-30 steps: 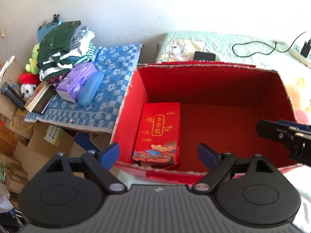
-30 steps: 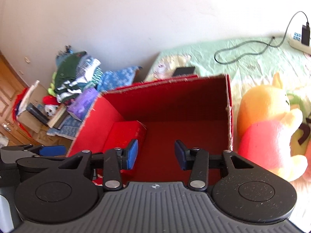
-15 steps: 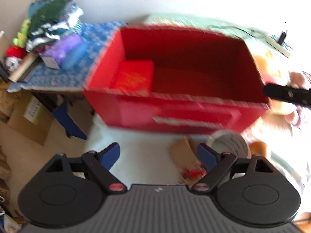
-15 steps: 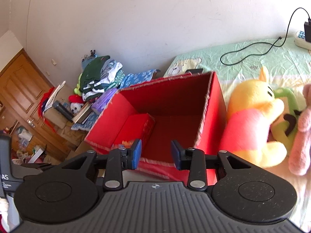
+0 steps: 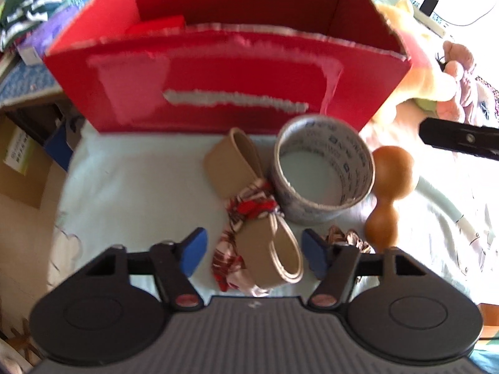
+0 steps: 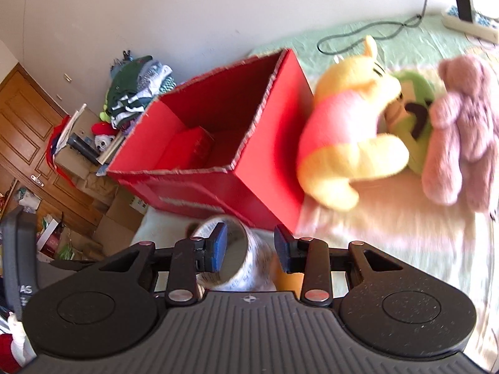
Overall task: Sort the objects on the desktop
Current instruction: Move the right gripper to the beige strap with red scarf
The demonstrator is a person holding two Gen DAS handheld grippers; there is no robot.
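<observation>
The left gripper (image 5: 252,255) had swung down from above the red box (image 5: 218,71) to the beige strap (image 5: 268,255), which lay untouched between its jaws as they narrowed. The right gripper (image 6: 251,249), half spread, straddled the tape roll's (image 6: 249,265) wall ungripped. Pickups seemed next.

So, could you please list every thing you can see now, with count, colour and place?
cardboard box: 1, red, open, behind the small items
small packet: 1, red, inside box
tape roll: 1, grey printed, before box
headband: 1, tan with red patterned knot, left of tape
wooden gourd: 1, brown, right of tape
plush toys: 3, yellow, green, pink, right of box
power strip: 1, white, far right
clothes pile: 1, mixed, far left
left tool: open, over headband
right tool: open, over tape
</observation>
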